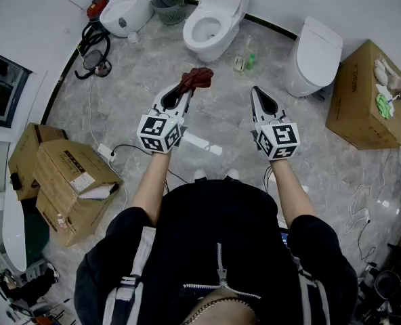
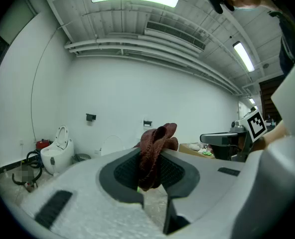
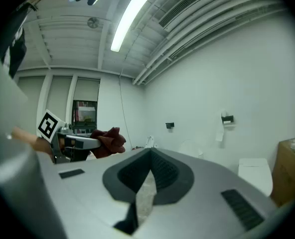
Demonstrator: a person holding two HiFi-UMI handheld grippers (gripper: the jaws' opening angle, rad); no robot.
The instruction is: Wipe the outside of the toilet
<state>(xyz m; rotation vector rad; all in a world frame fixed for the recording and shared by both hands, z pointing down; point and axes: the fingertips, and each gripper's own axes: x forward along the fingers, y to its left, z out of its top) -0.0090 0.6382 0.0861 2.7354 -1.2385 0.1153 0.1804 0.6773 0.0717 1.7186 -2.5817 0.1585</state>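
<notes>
Standing well ahead of the left gripper (image 1: 186, 91) and apart from it, the open toilet (image 1: 214, 22) has no cloth on it, so wiping seems not begun. The left gripper's jaws clamp a dark red cloth (image 1: 196, 78) that bunches just beyond their tips. Beside it, the right gripper (image 1: 256, 91) is closed on nothing — the whole outside is left to wipe.

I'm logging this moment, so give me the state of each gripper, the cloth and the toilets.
left gripper: shut on the red cloth
red cloth: bunched, pinched between the left jaws, off the floor
right gripper: shut, empty
middle toilet: lid up, bowl open
right toilet: lid down
far-left toilet: lid up
</notes>
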